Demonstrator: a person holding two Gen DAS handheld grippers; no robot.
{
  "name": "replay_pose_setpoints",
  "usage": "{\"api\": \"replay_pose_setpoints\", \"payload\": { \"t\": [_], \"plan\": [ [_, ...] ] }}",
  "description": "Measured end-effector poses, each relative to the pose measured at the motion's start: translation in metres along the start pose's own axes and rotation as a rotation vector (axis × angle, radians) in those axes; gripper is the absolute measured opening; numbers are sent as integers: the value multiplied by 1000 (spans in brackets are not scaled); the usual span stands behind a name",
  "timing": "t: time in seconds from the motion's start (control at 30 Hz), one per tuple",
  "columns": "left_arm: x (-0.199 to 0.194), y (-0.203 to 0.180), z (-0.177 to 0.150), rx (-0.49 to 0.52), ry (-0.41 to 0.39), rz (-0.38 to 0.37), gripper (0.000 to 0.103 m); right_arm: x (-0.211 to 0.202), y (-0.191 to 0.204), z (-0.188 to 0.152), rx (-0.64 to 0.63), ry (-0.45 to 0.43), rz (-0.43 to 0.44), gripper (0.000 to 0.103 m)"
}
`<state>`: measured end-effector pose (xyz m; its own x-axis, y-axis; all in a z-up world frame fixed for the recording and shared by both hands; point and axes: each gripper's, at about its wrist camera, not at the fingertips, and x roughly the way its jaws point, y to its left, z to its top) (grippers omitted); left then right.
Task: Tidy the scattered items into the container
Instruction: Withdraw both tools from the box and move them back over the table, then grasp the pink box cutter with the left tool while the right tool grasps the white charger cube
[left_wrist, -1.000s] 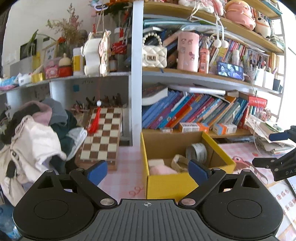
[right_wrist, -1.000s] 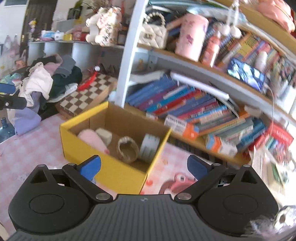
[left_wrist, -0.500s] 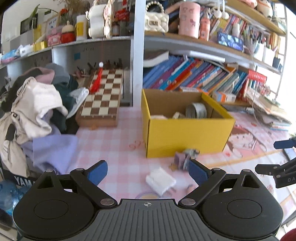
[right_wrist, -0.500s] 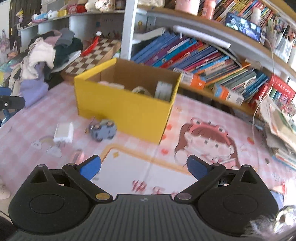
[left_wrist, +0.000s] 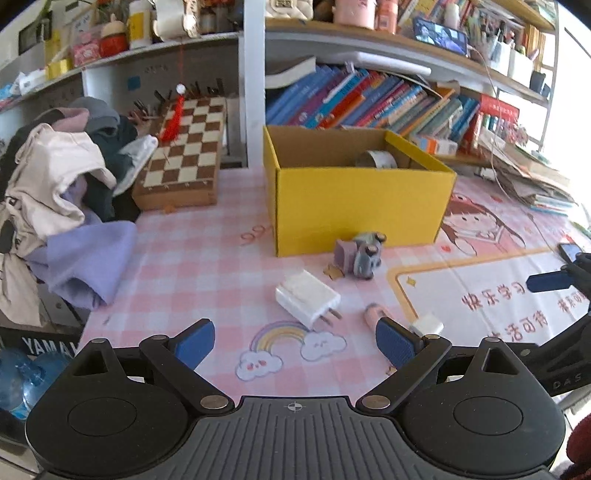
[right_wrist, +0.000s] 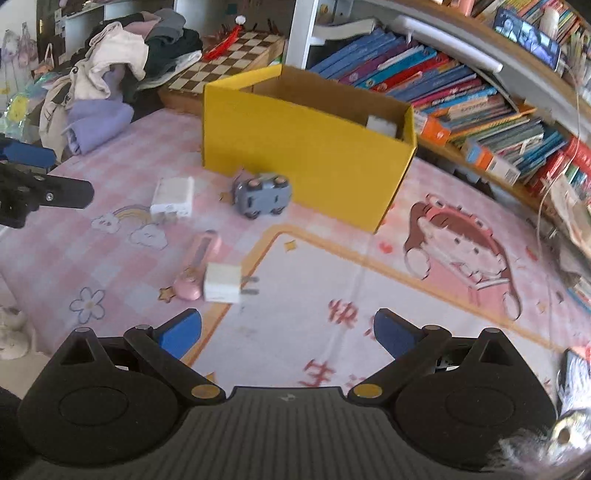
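Observation:
A yellow cardboard box (left_wrist: 354, 206) (right_wrist: 295, 144) stands on the pink play mat with a tape roll (left_wrist: 376, 158) inside. In front of it lie a grey-purple toy car (left_wrist: 360, 253) (right_wrist: 262, 195), a large white charger (left_wrist: 306, 299) (right_wrist: 173, 195), a pink item (left_wrist: 373, 314) (right_wrist: 195, 264) and a small white plug (left_wrist: 426, 326) (right_wrist: 223, 282). My left gripper (left_wrist: 293, 341) is open and empty, above the mat just short of the large charger. My right gripper (right_wrist: 286, 332) is open and empty, near the small plug.
A heap of clothes (left_wrist: 55, 192) lies at the left. A chessboard (left_wrist: 184, 151) leans behind the box. Bookshelves (left_wrist: 388, 99) run along the back. Papers (left_wrist: 532, 181) pile up at the right. Water bottles (left_wrist: 14, 376) sit off the mat's left edge.
Both grippers have pulled back and tilted down from over the box, so the mat and the scattered items now show in front of them. Both stay open.

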<state>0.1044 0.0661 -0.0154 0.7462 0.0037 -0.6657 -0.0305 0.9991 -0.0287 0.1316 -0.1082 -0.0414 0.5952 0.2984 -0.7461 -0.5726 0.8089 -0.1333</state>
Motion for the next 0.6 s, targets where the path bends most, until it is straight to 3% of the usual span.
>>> {"api": "replay_pose_setpoints", "payload": {
  "t": [0.37, 0.6],
  "plan": [
    [11, -8, -4, 21, 23, -27, 96, 11, 38, 0, -167, 43, 57, 100],
    [15, -11, -3, 27, 31, -21, 96, 19, 34, 7, -176, 49, 75, 98]
  ]
}}
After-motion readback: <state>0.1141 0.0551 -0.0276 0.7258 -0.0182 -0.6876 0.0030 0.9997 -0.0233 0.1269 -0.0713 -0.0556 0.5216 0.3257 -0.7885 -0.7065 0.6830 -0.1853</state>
